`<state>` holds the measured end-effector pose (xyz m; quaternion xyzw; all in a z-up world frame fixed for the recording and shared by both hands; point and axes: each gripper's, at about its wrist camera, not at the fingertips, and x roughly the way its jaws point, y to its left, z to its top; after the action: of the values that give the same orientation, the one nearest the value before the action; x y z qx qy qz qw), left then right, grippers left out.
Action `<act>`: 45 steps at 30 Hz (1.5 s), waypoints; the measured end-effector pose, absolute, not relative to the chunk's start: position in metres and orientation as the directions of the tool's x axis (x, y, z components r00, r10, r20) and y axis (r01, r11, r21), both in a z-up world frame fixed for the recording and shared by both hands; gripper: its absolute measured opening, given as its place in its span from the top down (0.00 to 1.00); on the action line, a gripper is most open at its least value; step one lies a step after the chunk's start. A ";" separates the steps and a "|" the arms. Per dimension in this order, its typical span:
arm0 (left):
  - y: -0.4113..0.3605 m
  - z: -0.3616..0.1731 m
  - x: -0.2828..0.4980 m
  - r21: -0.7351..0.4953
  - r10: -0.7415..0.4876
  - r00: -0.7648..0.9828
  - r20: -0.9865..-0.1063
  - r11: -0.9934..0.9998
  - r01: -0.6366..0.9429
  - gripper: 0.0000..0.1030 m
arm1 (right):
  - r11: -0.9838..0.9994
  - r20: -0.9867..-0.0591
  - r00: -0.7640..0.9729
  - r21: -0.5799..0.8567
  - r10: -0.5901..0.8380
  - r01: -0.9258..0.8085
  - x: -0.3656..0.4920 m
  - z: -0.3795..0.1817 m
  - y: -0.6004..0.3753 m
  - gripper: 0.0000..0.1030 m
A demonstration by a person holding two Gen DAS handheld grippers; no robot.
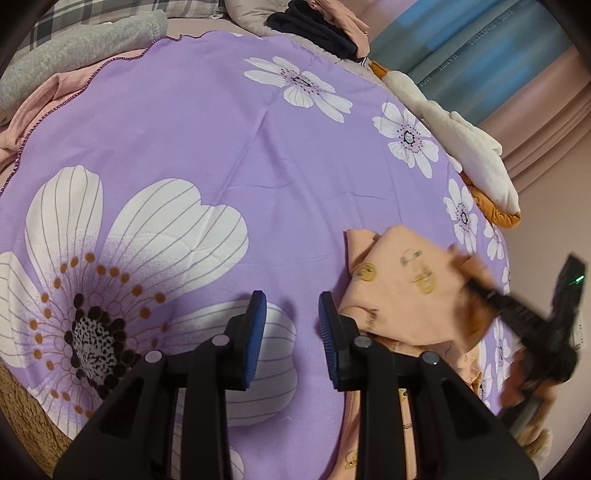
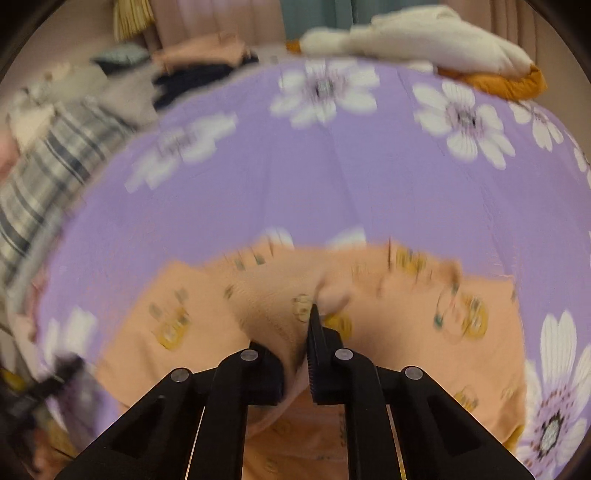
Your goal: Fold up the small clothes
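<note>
Your right gripper [image 2: 295, 354] has a pinch of the peach garment [image 2: 388, 314]: the fingers are clamped on a raised ridge of the cloth, and the rest of it spreads out ahead and to both sides of your fingertips, on the purple floral sheet [image 2: 295, 177]. The right wrist view is smeared with motion blur, so you look to be mid-swing. That reads as a fold in progress, early in the job.

Your left gripper [image 1: 291, 332] is empty, fingers parted, hovering over the big white flower on the sheet. The garment's near edge lies just beside its right finger, almost touching, and more peach fabric runs below that finger toward you.

To do this fold well, carry the pinched fabric low and across, not high, so the loose cloth trails flat instead of bunching. It's thin, floppy knit by the look of it, and will drag and wrinkle if you rush. Consider dropping your left gripper onto the edge next to it to pin the garment while the right draws over. Line the carried edge up with the opposite edge before you let go.

Keep the work in the open purple patch ahead of you; the white plush toy [image 1: 458, 136] and the dark folded stack [image 1: 314, 26] sit far beyond your fingertips, well apart.
</note>
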<state>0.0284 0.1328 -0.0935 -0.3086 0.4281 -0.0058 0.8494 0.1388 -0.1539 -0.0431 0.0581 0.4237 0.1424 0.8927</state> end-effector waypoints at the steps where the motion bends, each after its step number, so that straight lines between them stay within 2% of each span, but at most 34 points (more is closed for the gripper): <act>1: 0.132 -0.093 0.028 -0.532 -0.279 0.634 -0.721 0.809 -0.249 0.74 | 0.948 -0.717 0.620 0.244 0.318 -0.204 0.139 -0.030 -0.160 0.89; 5: 0.122 -0.088 0.028 -0.522 -0.286 0.634 -0.718 0.825 -0.218 0.74 | 0.941 -0.622 0.715 0.301 0.319 -0.158 0.133 0.004 -0.190 0.89; 8: 0.115 -0.087 0.031 -0.518 -0.297 0.628 -0.719 0.832 -0.199 0.74 | 0.930 -0.605 0.730 0.348 0.319 -0.117 0.129 0.002 -0.215 0.89; 11: 0.106 -0.088 0.035 -0.500 -0.297 0.617 -0.729 0.846 -0.184 0.74 | 0.919 -0.629 0.716 0.391 0.303 -0.045 0.130 -0.022 -0.241 0.89; 18: 0.082 -0.087 0.048 -0.468 -0.305 0.590 -0.748 0.872 -0.143 0.74 | 0.902 -0.748 0.600 0.421 0.283 0.100 0.126 -0.094 -0.272 0.89; 20: 0.073 -0.085 0.053 -0.456 -0.305 0.583 -0.753 0.881 -0.128 0.73 | 0.886 -0.749 0.589 0.449 0.304 0.113 0.124 -0.103 -0.278 0.88; 23: 0.061 -0.080 0.061 -0.442 -0.312 0.583 -0.751 0.892 -0.092 0.71 | 0.880 -0.743 0.596 0.460 0.306 0.121 0.117 -0.103 -0.286 0.78; 31: 0.026 -0.086 0.092 -0.392 -0.315 0.534 -0.784 0.919 -0.034 0.70 | 0.853 -0.712 0.642 0.493 0.283 0.171 0.100 -0.097 -0.318 0.75; 35: 0.016 -0.099 0.104 -0.329 -0.264 0.498 -0.826 0.943 -0.046 0.70 | 0.844 -0.712 0.655 0.494 0.253 0.211 0.094 -0.101 -0.334 0.74; 41: 0.018 -0.108 0.111 -0.325 -0.254 0.477 -0.842 0.943 -0.073 0.64 | 0.826 -0.703 0.660 0.518 0.265 0.221 0.083 -0.106 -0.348 0.74; 43: 0.019 -0.107 0.111 -0.339 -0.264 0.477 -0.838 0.937 -0.077 0.63 | 0.818 -0.690 0.667 0.535 0.281 0.210 0.082 -0.106 -0.349 0.79; 44: 0.019 -0.108 0.112 -0.352 -0.274 0.478 -0.835 0.933 -0.079 0.63 | 0.815 -0.684 0.670 0.543 0.289 0.203 0.082 -0.106 -0.349 0.87; 45: 0.020 -0.108 0.112 -0.360 -0.282 0.479 -0.831 0.930 -0.077 0.65 | 0.815 -0.680 0.673 0.545 0.292 0.198 0.082 -0.105 -0.349 0.92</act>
<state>0.1118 0.0196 -0.1081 -0.1771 0.5068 -0.0608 0.8415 0.0815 -0.3488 -0.1053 0.3031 0.4037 0.0271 0.8628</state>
